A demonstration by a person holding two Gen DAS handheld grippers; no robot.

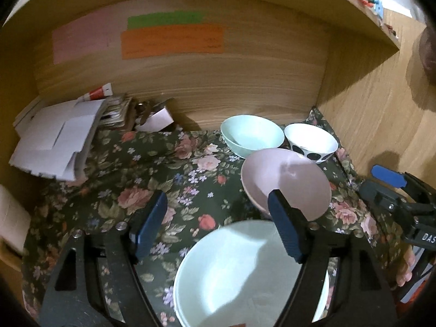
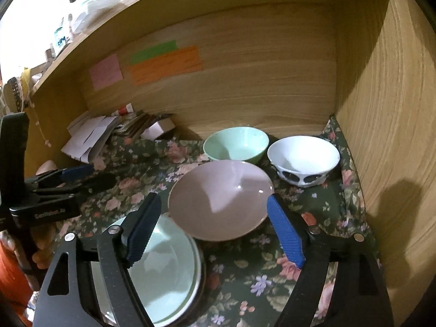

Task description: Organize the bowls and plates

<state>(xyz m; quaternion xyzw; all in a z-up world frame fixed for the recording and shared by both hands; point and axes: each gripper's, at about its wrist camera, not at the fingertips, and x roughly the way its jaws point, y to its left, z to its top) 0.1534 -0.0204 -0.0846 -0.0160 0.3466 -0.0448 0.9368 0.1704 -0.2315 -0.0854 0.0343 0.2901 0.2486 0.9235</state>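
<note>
A pink bowl [image 1: 286,179] [image 2: 220,199] sits on the floral cloth, with a mint bowl [image 1: 252,136] [image 2: 235,143] and a white bowl with black dots [image 1: 310,141] [image 2: 303,159] behind it by the back wall. A pale mint plate [image 1: 239,275] [image 2: 163,269] lies in front, stacked on another plate. My left gripper [image 1: 218,220] is open above the plate's far edge, empty. My right gripper [image 2: 211,223] is open, its fingers on either side of the pink bowl's near rim. It also shows at the right of the left wrist view [image 1: 392,188].
The floral cloth [image 1: 163,169] [image 2: 272,272] covers the floor of a wooden shelf compartment. Papers and boxes [image 1: 60,139] [image 2: 90,136] are piled at the back left. A wooden side wall [image 2: 387,150] stands close on the right. Coloured notes [image 1: 171,41] stick to the back wall.
</note>
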